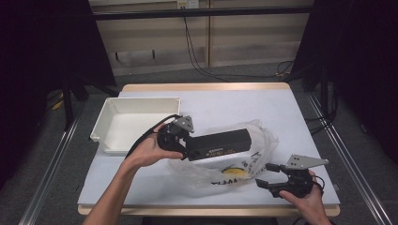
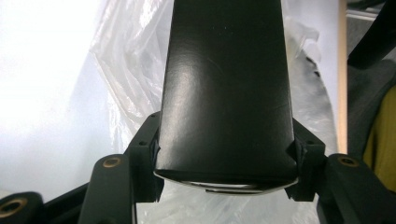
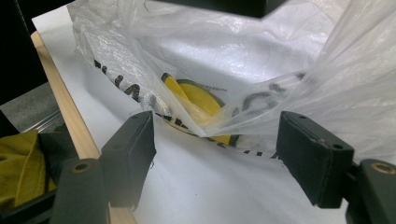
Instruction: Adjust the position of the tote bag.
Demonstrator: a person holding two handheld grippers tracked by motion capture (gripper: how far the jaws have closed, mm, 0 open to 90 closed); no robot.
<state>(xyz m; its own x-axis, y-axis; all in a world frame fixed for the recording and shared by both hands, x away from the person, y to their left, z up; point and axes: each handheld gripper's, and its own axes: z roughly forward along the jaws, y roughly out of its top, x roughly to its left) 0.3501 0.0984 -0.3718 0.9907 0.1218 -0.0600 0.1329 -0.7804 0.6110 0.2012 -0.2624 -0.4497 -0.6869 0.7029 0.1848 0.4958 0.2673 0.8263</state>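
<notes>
The left gripper [image 1: 187, 146] pinches one end of a long black box [image 1: 218, 144], its jaws pressed against the box's two sides; in the left gripper view the box [image 2: 226, 88] runs straight out from between them. The box is held level above the middle of the table [image 1: 281, 108], over a clear plastic bag [image 1: 234, 166] with black lettering and a yellow mark that lies crumpled toward the near right part of the table. The right gripper [image 1: 268, 177] sits near the table's near right corner with its jaws spread, the bag's edge [image 3: 219, 126] lying between them, not pressed. A white tray [image 1: 109, 107] stands at the left edge, well apart from the box.
</notes>
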